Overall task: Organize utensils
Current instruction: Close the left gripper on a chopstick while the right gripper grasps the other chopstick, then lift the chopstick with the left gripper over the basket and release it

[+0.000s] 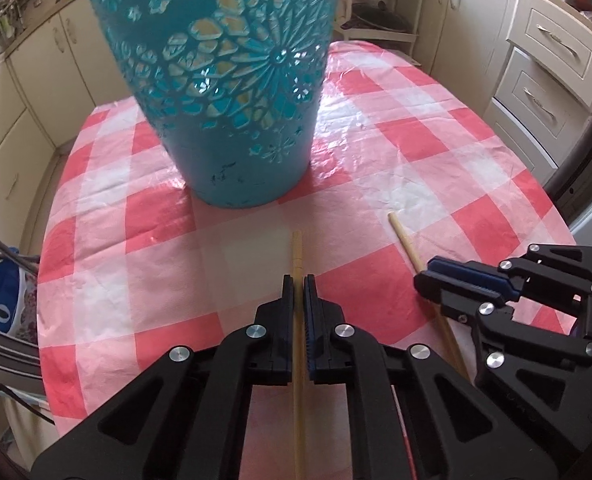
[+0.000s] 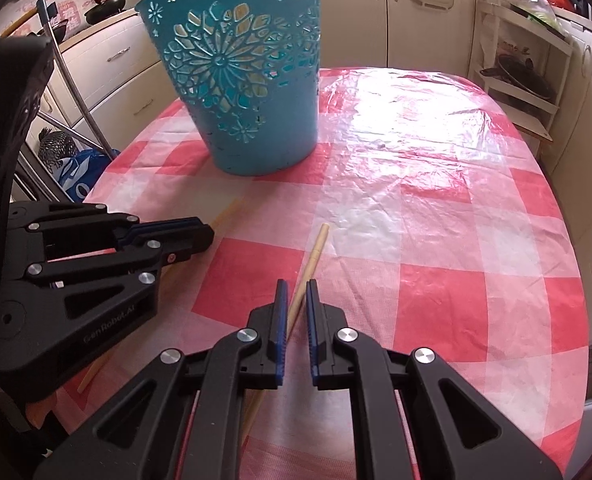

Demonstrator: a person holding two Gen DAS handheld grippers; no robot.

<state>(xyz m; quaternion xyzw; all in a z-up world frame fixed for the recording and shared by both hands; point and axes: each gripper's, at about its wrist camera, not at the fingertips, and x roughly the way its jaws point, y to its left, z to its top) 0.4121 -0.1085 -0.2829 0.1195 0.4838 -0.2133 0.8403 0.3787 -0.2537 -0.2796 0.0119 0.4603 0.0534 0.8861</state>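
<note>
On the red-and-white checked tablecloth (image 1: 436,152), the left gripper (image 1: 299,284) has its tongs pressed together on a wooden chopstick (image 1: 297,252) whose tip pokes out toward the teal cut-out basket (image 1: 231,80) standing just ahead. To its right the right gripper (image 2: 296,290) has its tongs drawn in on a second chopstick (image 2: 316,252), which slants across the cloth, well short of the basket

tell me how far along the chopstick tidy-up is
Nothing visibly done: the teal basket's contents can't be seen. In hand: the left claw is shut on one chopstick, the right claw on the other chopstick. Left: lifting both off the table.
</note>
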